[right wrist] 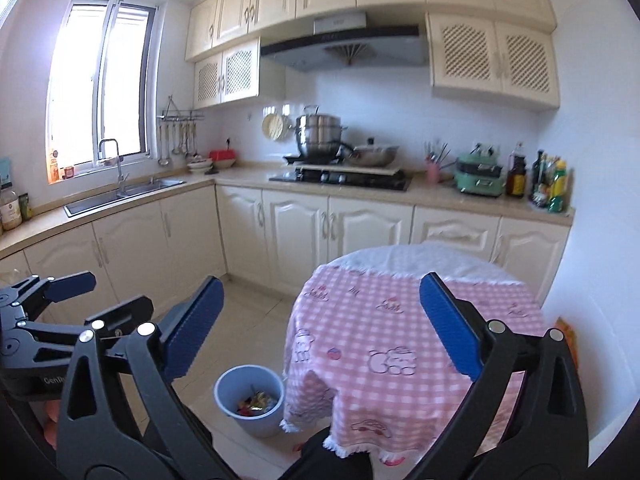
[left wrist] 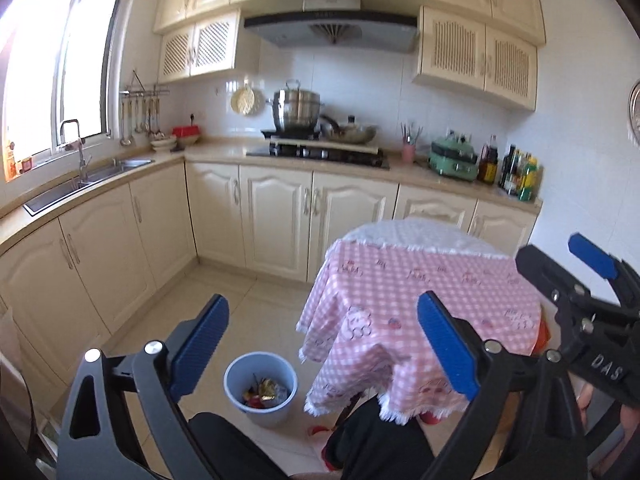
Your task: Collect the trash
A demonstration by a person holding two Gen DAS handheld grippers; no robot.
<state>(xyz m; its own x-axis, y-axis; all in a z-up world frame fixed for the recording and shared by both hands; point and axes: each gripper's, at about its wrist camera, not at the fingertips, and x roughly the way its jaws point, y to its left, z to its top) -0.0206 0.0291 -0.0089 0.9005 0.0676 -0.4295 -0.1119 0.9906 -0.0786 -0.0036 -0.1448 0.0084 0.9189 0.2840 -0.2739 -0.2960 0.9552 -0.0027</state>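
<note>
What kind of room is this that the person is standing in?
A home kitchen, it seems. A gas hob carries a steel pot under an extractor hood, a sink sits below the window, and cream cabinets line the walls. A small table wears a pink checked cloth.

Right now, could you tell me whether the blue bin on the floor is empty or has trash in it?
It has trash in it: colourful wrappers lie at the bottom of the blue bin, which stands upright beside the table.

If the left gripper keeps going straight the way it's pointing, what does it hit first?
Probably the round table's pink checked cloth, near its left edge. The left gripper is open and empty, and the exact line and depth are hard to judge.
</note>
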